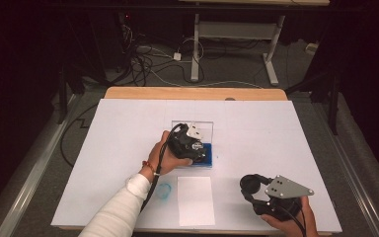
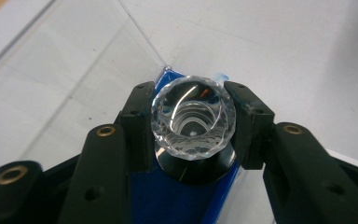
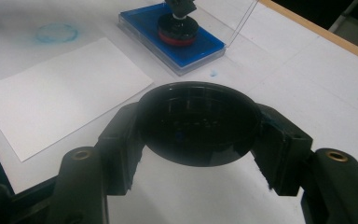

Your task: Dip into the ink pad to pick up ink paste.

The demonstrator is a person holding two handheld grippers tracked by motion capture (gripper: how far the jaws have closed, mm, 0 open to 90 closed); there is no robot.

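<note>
My left gripper [image 2: 193, 125] is shut on the clear faceted knob [image 2: 193, 118] of a stamp whose black base [image 2: 196, 169] rests on a blue ink pad [image 2: 168, 198]. From above, the left gripper [image 1: 197, 148] stands over the ink pad [image 1: 206, 161] in its clear case at the table's middle. My right gripper [image 3: 198, 133] is shut on a round black cap [image 3: 198, 123], held just above the white table cover. In the high view that cap [image 1: 250, 184] and the right gripper [image 1: 256, 190] sit near the front right. The right gripper view also shows the stamp [image 3: 177, 33] on the pad [image 3: 203, 46].
A white sheet of paper [image 1: 195, 200] lies at the front middle, with a blue ring mark [image 1: 164, 191] on the cover to its left. The case's clear lid [image 1: 205, 128] stands up behind the pad. The table's wooden edge [image 1: 192, 93] runs along the back.
</note>
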